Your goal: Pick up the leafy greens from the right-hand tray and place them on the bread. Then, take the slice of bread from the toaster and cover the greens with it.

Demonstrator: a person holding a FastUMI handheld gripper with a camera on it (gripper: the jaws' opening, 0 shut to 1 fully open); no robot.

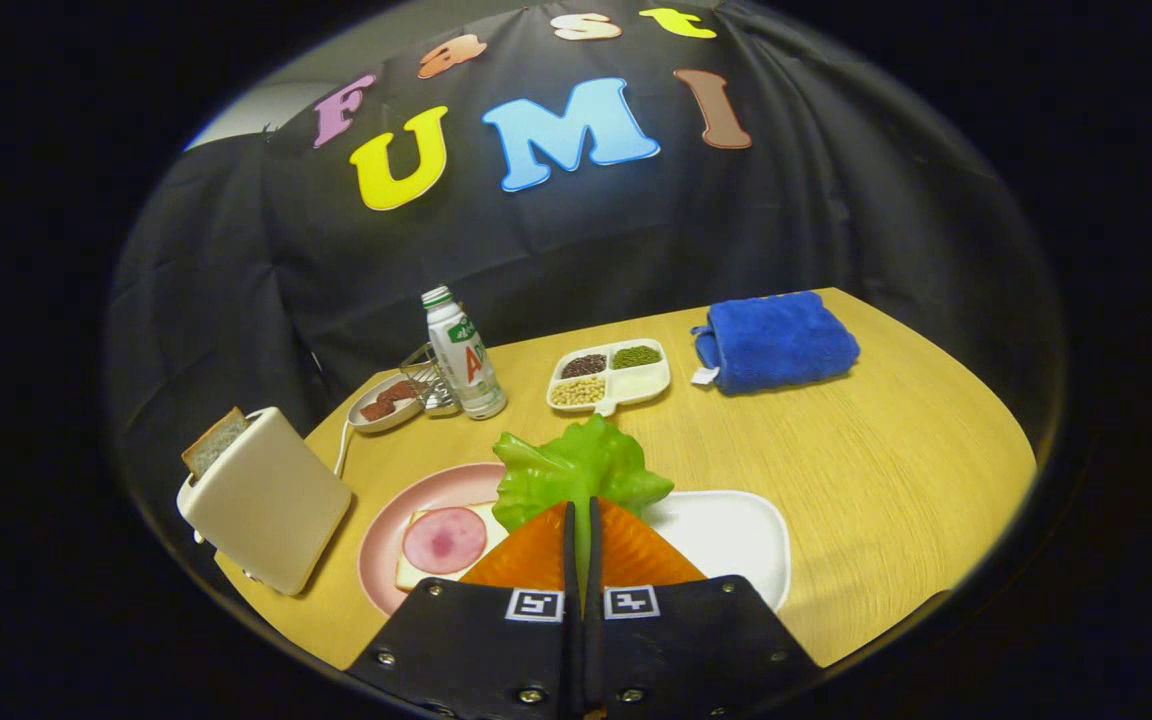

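While the ruffled bright-green leafy greens (pixel 576 470) are pinched between the two fingers of the tool (pixel 581 545), which are closed nearly together on the leaf's lower edge, the leaf stands up just ahead of the fingertips and hangs over the gap between the round pink plate (pixel 406 505) and the white rounded tray (pixel 736 540). Taking the plate as the landmark: on it lies a pale square slice of bread (pixel 481 520) topped with a round pink slice of ham (pixel 444 540), and the greens sit at the plate's right rim, the white tray lying just right of the plate with its visible part bare.

Judging by this, the step in hand is carrying the leaf onto the bread. To do it well, the tool should travel left until the leaf's bulk is centred over the ham, come down low so the leaf settles flat and does not flutter off, then let go only when it rests there. A light, floppy leaf may cling to a finger, so a slow, straight withdrawal would help.

Left of the plate stands a cream-coloured toaster (pixel 266 505) with a brown-crusted bread slice (pixel 214 442) poking from its slot. Beyond the plate are a small dish of brown pieces (pixel 386 402), a white drink bottle with a green cap (pixel 464 352), a white divided tray of beans and seeds (pixel 608 375) and, farther right, a folded blue towel (pixel 776 340), all on the light wooden table (pixel 886 470).
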